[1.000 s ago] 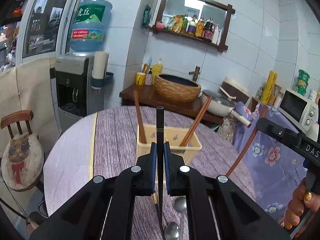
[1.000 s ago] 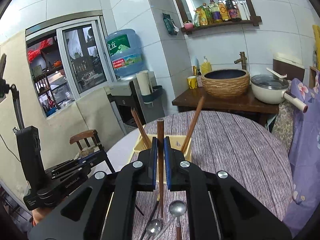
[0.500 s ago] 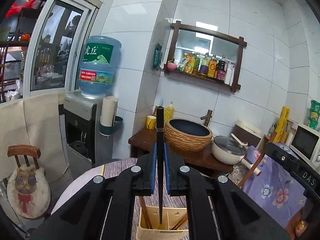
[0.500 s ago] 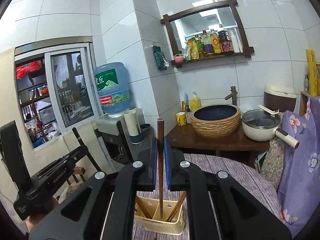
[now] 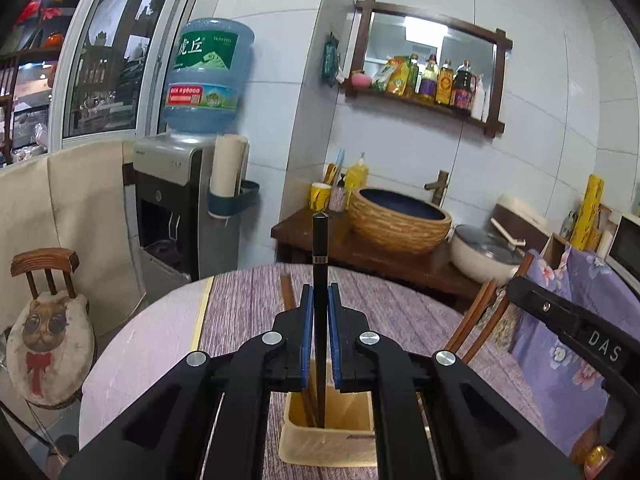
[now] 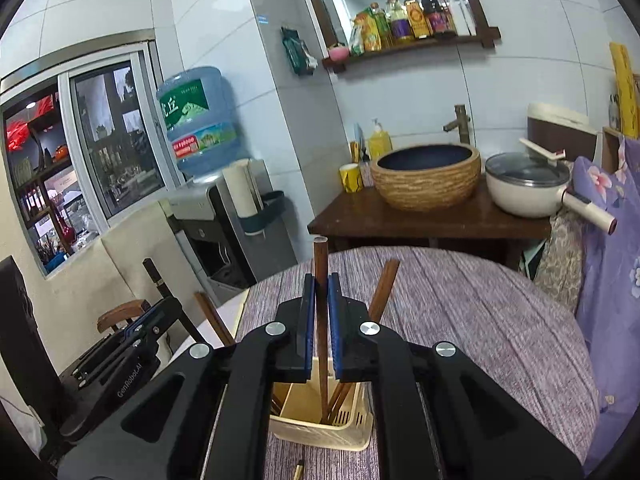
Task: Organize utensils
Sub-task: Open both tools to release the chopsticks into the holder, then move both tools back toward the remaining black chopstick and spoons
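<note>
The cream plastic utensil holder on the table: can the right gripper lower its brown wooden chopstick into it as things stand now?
Probably yes. The right gripper is shut on the brown wooden chopstick, whose lower end hangs inside the open top of the cream plastic utensil holder. The chopsticks already leaning inside leave room.

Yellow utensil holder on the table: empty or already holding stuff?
Not empty. The yellow utensil holder already holds brown chopsticks leaning against its walls, seen in both wrist views.

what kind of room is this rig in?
Likely a home kitchen or dining corner: a round table with a chopstick holder, a water dispenser, a wall shelf of sauce bottles, and a basin sink beside a pot.
</note>
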The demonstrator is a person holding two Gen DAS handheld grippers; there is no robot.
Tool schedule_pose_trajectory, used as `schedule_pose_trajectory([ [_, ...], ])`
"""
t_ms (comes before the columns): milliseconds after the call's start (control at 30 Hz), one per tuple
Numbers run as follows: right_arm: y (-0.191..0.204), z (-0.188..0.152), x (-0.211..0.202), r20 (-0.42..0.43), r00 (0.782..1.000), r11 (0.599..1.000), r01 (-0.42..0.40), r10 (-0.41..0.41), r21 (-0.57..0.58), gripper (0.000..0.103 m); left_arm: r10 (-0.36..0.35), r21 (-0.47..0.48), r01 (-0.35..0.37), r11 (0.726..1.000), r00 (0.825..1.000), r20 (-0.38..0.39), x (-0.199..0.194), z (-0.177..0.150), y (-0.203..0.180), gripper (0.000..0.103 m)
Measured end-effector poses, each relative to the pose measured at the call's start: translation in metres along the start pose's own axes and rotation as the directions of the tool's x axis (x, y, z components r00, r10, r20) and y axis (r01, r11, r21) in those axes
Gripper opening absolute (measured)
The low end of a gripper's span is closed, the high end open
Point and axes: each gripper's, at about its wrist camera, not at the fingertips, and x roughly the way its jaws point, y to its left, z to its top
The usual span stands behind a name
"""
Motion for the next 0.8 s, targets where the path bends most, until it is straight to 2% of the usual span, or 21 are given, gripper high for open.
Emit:
schedule_pose_trajectory([
  [300, 0.000, -0.018, 0.012, -0.012, 0.999, 0.999, 0.032, -0.033, -0.019, 0.008, 0.013, -0.015, -0.014, 1.000, 0.997, -0.070, 0.017, -0.029, 0.011, 0.008],
  [500, 0.001, -0.023, 0.012, -0.007, 0.999, 0.998, 0.043, -0.043, -0.044, 0.008, 0.009, -0.012, -0.010, 1.000, 0.997, -0.072, 0.013, -0.031, 0.012, 0.009],
  [533, 0.000, -0.024, 0.010, -0.006, 0.999, 0.998, 0.043, -0.043, -0.045, 0.010, 0.008, -0.012, -0.009, 1.000, 0.998, -0.070, 0.012, -0.030, 0.012, 0.012],
  [567, -0.001, -0.025, 0.008, -0.005, 0.999, 0.998, 0.041, -0.041, -0.041, 0.020, 0.006, -0.014, -0.007, 1.000, 0.998, -0.065, 0.009, -0.031, 0.012, 0.022],
  [600, -0.002, -0.026, 0.006, -0.001, 0.999, 0.999, 0.040, -0.040, -0.036, 0.042, 0.005, -0.017, -0.006, 1.000, 0.998, -0.058, 0.005, -0.030, 0.013, 0.028],
  [633, -0.004, -0.028, 0.002, 0.013, 0.999, 0.999, 0.044, -0.044, -0.031, 0.054, 0.002, -0.021, -0.003, 1.000, 0.999, -0.049, 0.002, -0.029, 0.013, 0.039],
  [667, -0.005, -0.030, -0.004, 0.034, 0.998, 0.998, 0.054, -0.053, -0.034, 0.065, -0.001, -0.022, 0.001, 1.000, 0.999, -0.033, -0.004, -0.030, 0.013, 0.045],
  [800, -0.001, -0.037, -0.020, 0.055, 0.997, 0.995, 0.055, -0.051, -0.084, 0.068, -0.009, -0.005, 0.009, 1.000, 1.000, 0.000, -0.024, -0.034, 0.014, 0.056],
])
